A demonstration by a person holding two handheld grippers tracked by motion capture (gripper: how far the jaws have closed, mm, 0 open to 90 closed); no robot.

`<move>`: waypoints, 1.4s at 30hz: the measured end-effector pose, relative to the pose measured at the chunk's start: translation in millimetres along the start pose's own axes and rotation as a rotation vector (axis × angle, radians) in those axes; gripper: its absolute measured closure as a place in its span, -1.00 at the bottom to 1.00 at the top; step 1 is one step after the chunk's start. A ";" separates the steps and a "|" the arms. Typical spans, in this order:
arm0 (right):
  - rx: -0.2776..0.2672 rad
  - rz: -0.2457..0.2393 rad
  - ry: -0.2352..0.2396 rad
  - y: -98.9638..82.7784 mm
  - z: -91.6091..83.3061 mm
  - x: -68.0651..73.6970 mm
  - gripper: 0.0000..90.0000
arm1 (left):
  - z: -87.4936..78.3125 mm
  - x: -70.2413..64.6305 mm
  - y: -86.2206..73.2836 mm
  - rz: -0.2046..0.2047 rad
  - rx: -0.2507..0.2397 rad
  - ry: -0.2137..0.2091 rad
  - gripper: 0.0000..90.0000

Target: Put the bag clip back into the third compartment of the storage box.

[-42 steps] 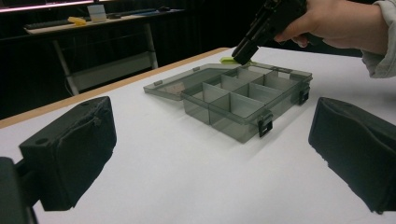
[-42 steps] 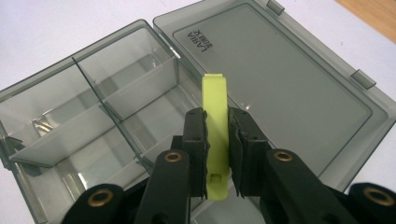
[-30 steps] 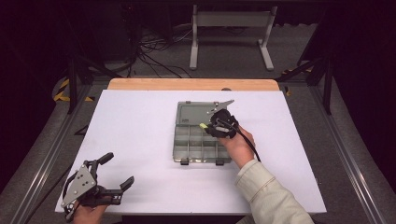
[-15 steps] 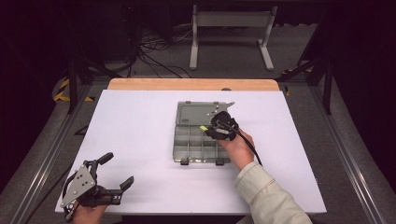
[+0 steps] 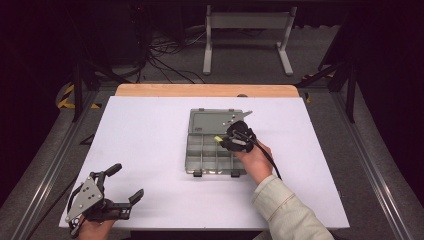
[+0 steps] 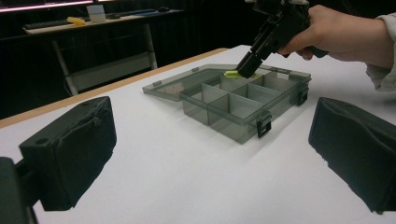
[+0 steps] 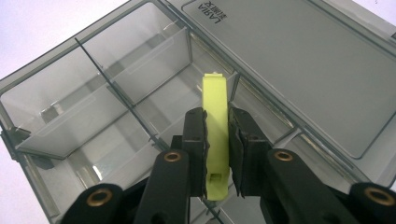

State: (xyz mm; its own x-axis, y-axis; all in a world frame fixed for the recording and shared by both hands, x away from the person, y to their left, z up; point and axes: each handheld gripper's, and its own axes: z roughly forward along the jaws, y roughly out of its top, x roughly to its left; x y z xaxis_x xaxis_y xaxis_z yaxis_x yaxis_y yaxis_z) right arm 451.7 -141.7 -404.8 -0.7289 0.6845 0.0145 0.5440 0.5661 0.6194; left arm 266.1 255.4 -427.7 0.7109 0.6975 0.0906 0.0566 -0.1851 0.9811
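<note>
The right gripper [image 5: 226,140] is pointing down and away from the person, jaws pinching tight — right hand [image 5: 256,161] gripping behind it, sleeved forearm stretching in from below; the left gripper [image 5: 125,186] is lying low at the near left — jaws gaping wide, left hand [image 5: 90,227] holding it level.

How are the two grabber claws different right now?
The right gripper is shut on a yellow-green piece, while the left gripper is open and holds nothing. The right gripper hangs over the grey compartment box; the left gripper sits apart from the box, near the front left corner of the white table. Both have black jaws and are held in a hand.
</note>
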 end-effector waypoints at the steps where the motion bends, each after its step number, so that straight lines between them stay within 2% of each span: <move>1: -0.003 0.005 0.003 -0.6 0.4 0.4 0.73 | 0.1 -0.3 -0.3 -0.008 0.000 -0.001 -0.97; 8: 0.001 0.023 0.000 -1.9 0.6 -1.4 0.72 | 0.1 -0.3 -0.3 -0.010 -0.001 -0.001 -0.97; 12: 0.003 0.031 -0.005 -2.3 0.1 -3.4 0.62 | -0.3 -0.1 -0.2 -0.011 0.004 -0.004 -0.97; 19: -0.022 0.016 -0.003 -1.2 -2.6 -3.2 0.47 | -0.4 0.0 -0.2 -0.011 0.004 -0.004 -0.97; 21: -0.034 0.019 -0.005 -0.2 -6.7 -2.6 0.22 | -0.6 0.2 -0.2 -0.011 0.008 -0.006 -0.97; 22: -0.034 0.019 -0.005 -0.2 -6.7 -2.6 0.22 | -0.6 0.2 -0.2 -0.011 0.008 -0.006 -0.97; 25: -0.056 0.036 0.010 2.5 -15.0 -1.7 -0.06 | -0.5 0.0 -0.1 -0.015 0.003 -0.004 -0.97; 27: -0.088 0.014 0.015 4.4 -24.6 0.9 -0.20 | 0.2 -0.7 -0.3 -0.016 -0.005 -0.001 -0.97; 31: -0.118 -0.011 0.014 5.6 -33.6 4.2 -0.32 | -0.2 -0.2 0.1 -0.013 -0.003 -0.002 -0.97; 33: -0.141 -0.025 0.025 7.3 -42.6 7.7 -0.46 | -0.3 -0.3 0.3 -0.013 -0.003 -0.001 -0.97; 38: -0.162 -0.060 0.025 6.2 -54.3 14.8 -0.63 | -1.5 0.2 0.2 -0.012 0.002 0.000 -0.97; 42: -0.165 -0.067 0.034 4.1 -61.4 19.4 -0.73 | -1.8 0.1 0.4 -0.016 -0.005 0.002 -0.97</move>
State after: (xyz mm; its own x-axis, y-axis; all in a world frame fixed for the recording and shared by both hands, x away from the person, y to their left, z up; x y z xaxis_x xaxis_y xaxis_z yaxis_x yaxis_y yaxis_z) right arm 414.3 -154.3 -353.8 -0.7766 0.6300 -0.0065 0.4199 0.5253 0.7401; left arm 264.9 256.6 -427.0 0.7084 0.7017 0.0755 0.0645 -0.1709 0.9832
